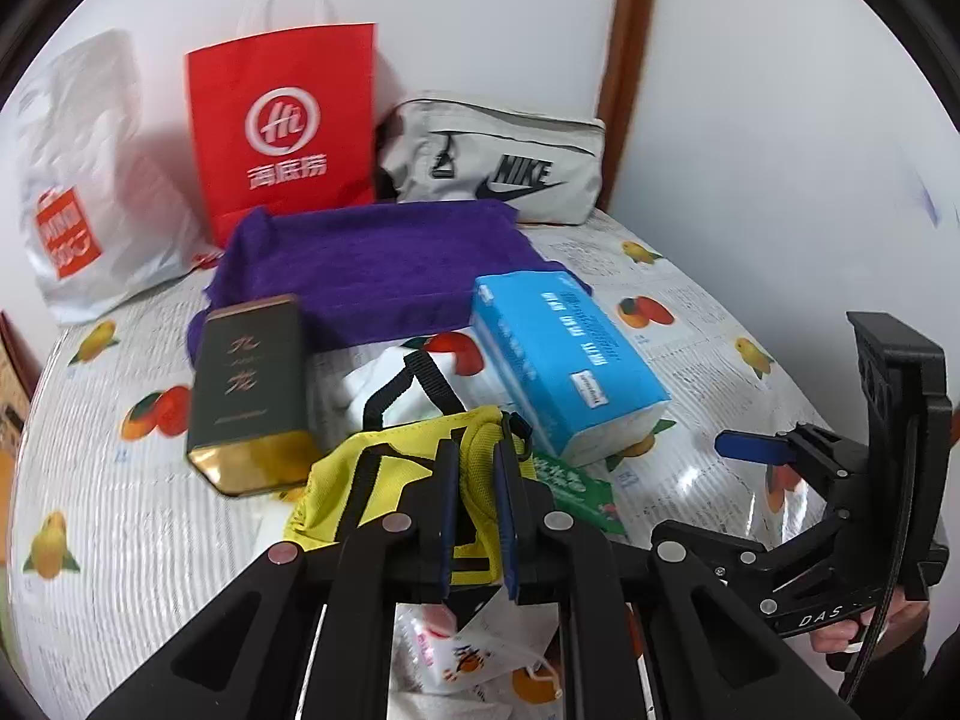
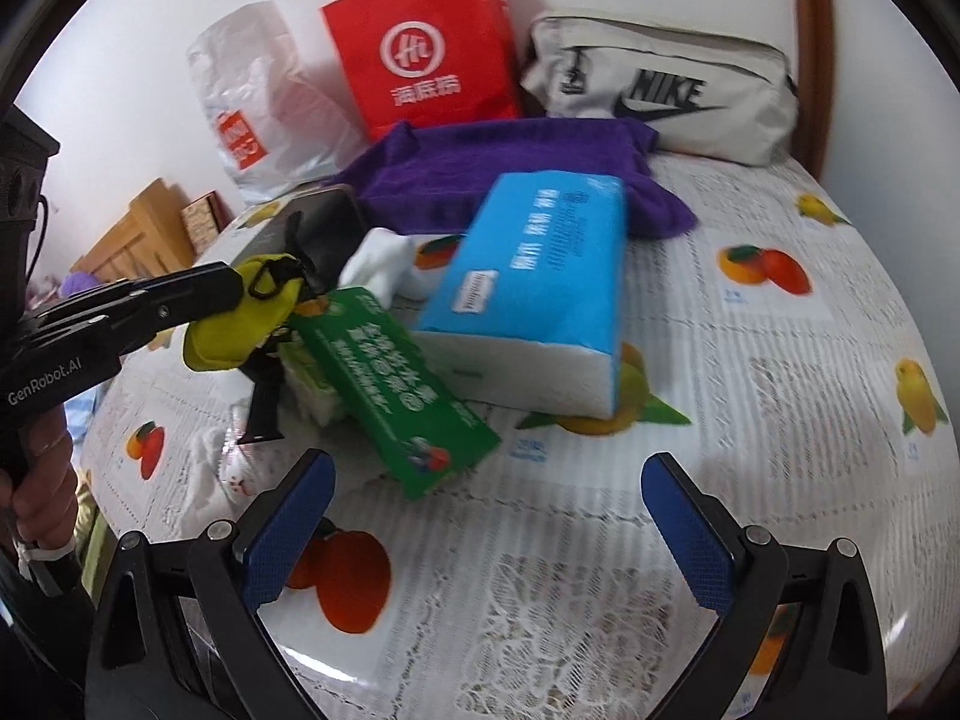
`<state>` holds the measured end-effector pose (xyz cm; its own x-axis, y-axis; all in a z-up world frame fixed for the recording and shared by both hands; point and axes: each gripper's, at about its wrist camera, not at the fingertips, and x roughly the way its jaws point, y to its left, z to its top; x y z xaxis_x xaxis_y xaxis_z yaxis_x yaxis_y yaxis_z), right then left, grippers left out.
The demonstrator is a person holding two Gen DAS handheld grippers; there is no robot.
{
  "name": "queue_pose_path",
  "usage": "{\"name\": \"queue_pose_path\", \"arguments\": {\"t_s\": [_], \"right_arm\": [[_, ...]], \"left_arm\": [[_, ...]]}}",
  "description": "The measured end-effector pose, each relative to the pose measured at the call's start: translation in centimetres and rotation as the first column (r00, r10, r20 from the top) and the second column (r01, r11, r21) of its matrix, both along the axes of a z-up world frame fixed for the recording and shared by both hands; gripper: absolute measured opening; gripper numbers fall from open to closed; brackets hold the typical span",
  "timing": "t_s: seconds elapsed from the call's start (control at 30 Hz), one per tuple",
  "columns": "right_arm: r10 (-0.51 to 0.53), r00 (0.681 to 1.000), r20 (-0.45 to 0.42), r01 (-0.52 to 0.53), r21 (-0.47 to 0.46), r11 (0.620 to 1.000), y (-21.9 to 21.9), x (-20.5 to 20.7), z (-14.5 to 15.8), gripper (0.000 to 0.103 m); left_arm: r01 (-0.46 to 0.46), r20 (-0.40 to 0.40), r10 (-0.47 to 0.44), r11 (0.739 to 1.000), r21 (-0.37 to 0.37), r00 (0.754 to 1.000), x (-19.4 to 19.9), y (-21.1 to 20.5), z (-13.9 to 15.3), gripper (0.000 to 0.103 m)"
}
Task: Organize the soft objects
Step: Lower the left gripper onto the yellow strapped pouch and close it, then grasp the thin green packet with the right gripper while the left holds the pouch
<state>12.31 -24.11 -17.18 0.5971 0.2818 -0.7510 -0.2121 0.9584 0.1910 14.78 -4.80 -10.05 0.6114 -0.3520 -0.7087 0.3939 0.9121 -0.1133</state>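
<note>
On a fruit-print tablecloth (image 2: 780,360), the left gripper (image 1: 477,462) is clamped on a yellow pouch (image 1: 396,474) with black straps, the fabric pinched between its blue pads and lifted just clear of the cloth in the right wrist view. The right gripper (image 2: 486,516) hangs at the near right with its jaws spread wide and nothing between them. Just beside the pouch lies a green packet (image 2: 390,384), tilted across a smaller white pack. Behind it a blue tissue pack (image 2: 534,282) rests at an angle, its far end on a purple towel (image 1: 372,264). A dark tin (image 1: 249,384) with a gold end lies left of the pouch, and a white cloth (image 2: 384,261) sits between tin and tissue pack. At the far edge, against the wall, stand a white plastic bag (image 1: 84,180), a red paper bag (image 1: 282,126) and a grey Nike bag (image 1: 498,162), left to right.
</note>
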Motion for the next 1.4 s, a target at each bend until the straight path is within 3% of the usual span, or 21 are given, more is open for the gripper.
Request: {"name": "queue_pose_path", "arguments": {"t_s": [0.3, 0.37, 0.43, 0.5, 0.57, 0.6, 0.63, 0.77, 0.9, 1.07, 1.4], "right_arm": [[0.106, 0.994, 0.006, -0.106, -0.037, 0.994, 3.2, 2.0, -1.6, 0.101], [0.116, 0.993, -0.004, -0.116, -0.054, 0.992, 4.1, 2.7, -2.4, 0.092], [0.118, 0.993, -0.019, -0.119, -0.071, 0.99, 4.6, 3.3, -3.2, 0.062], [0.123, 0.992, -0.026, -0.125, -0.098, 0.987, 5.1, 3.4, -3.8, 0.043], [0.13, 0.991, 0.014, -0.127, -0.109, 0.986, 5.0, 2.7, -3.3, 0.031], [0.127, 0.992, 0.027, -0.123, -0.111, 0.986, 4.7, 2.3, -3.0, 0.016], [0.125, 0.992, 0.031, -0.121, -0.106, 0.987, 4.4, 1.9, -2.7, 0.008], [0.111, 0.994, 0.023, -0.11, -0.058, 0.992, 2.4, 0.2, -1.5, 0.004], [0.072, 0.997, -0.019, -0.073, -0.085, 0.994, 0.8, -1.7, -1.1, 0.004], [0.032, 0.998, -0.046, -0.035, -0.077, 0.996, 0.0, -1.7, -2.2, 0.004], [0.028, 0.999, -0.036, -0.03, -0.064, 0.997, -0.3, -2.2, -1.3, 0.004]], "left_arm": [[-0.07, 0.005, 0.07, 0.997, -0.017, 0.998, -1.9, 3.3, 0.9, 0.012], [-0.078, -0.002, 0.078, 0.997, -0.017, 0.997, -2.0, 3.6, 0.8, 0.012], [-0.08, -0.004, 0.08, 0.997, -0.016, 0.997, -2.2, 3.8, 0.7, 0.012], [-0.082, -0.01, 0.081, 0.996, -0.021, 0.997, -2.2, 4.0, 0.5, 0.012], [-0.084, -0.017, 0.084, 0.996, -0.03, 0.996, -2.2, 4.2, 0.3, 0.012], [-0.087, -0.018, 0.087, 0.996, -0.034, 0.996, -2.2, 4.3, 0.3, 0.012], [-0.087, -0.02, 0.087, 0.995, -0.037, 0.996, -2.1, 4.4, 0.2, 0.012], [-0.094, -0.02, 0.093, 0.994, -0.054, 0.995, -2.2, 4.9, 0.1, 0.012], [-0.104, -0.024, 0.102, 0.993, -0.064, 0.994, -2.3, 5.6, -0.2, 0.012], [-0.113, -0.031, 0.111, 0.991, -0.072, 0.993, -2.4, 5.9, -0.6, 0.012], [-0.135, -0.012, 0.134, 0.987, -0.089, 0.991, -3.1, 6.9, 0.5, 0.011]]}}
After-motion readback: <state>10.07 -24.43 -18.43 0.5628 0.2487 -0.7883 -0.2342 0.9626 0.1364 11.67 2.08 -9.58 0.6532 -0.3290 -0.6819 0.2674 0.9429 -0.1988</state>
